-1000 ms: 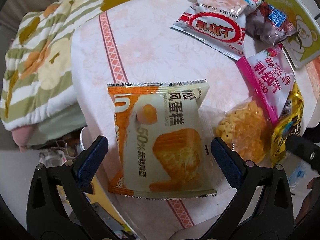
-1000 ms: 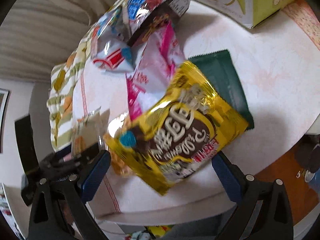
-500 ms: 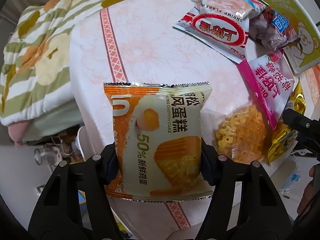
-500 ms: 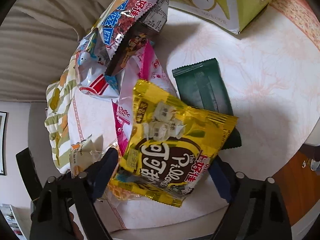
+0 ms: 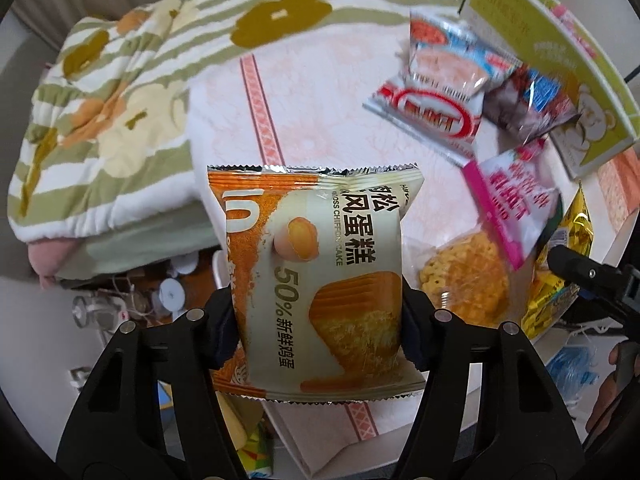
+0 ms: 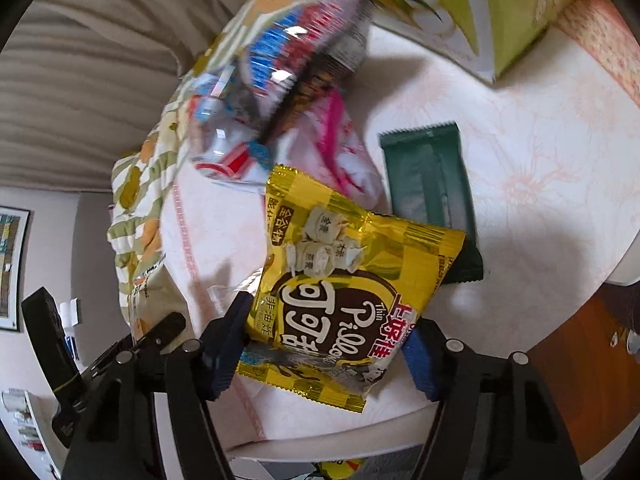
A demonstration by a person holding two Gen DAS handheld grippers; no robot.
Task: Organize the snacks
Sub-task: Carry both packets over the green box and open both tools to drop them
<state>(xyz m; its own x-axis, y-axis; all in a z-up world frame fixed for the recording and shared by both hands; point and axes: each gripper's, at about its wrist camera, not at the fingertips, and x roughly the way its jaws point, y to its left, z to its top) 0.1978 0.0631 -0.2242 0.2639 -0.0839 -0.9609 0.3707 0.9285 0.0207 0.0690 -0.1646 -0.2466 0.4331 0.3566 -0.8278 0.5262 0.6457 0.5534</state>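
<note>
Both tools have just closed: the left tool (image 5: 320, 320) now pinches the chiffon cake packet (image 5: 316, 292), lifted at the tabletop's (image 5: 320, 120) 6 o'clock edge; the right tool (image 6: 324, 344) clamps the yellow cocoa bag (image 6: 344, 288), so both snacks look ready to move.

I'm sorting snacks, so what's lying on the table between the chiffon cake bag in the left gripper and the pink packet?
In the left wrist view, a clear packet of yellow ring crackers lies between the chiffon cake bag and the pink packet, its top tucked under the pink one.
</note>
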